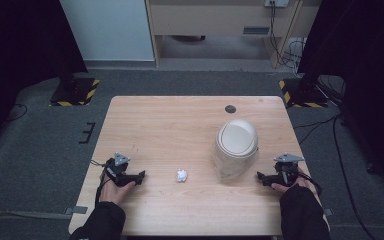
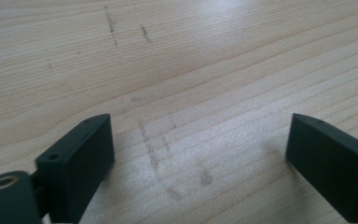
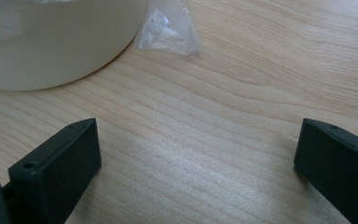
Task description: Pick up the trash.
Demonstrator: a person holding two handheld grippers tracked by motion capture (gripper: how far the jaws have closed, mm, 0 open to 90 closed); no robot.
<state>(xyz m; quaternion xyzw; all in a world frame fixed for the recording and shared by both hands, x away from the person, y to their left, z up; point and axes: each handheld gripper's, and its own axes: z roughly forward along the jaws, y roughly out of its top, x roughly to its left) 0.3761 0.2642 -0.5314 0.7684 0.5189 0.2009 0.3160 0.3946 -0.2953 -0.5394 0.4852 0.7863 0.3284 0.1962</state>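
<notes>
A cream bin (image 1: 235, 146) with a domed swing lid stands on the right half of the wooden table (image 1: 180, 125), with clear plastic liner around its base. A small crumpled white paper ball (image 1: 181, 175) lies near the front middle. My left gripper (image 1: 141, 176) rests low on the table at the front left, open, with bare wood between its jaws (image 2: 200, 163). My right gripper (image 1: 260, 177) rests at the front right, just right of the bin, open and holding nothing. In the right gripper view the bin's wall (image 3: 51, 42) and a fold of liner (image 3: 168, 28) lie just ahead.
A dark round grommet (image 1: 230, 109) sits near the table's far edge. Beyond the table are grey carpet, yellow-and-black striped stand bases (image 1: 75, 91) at both sides, and cables (image 1: 325, 120) on the right floor.
</notes>
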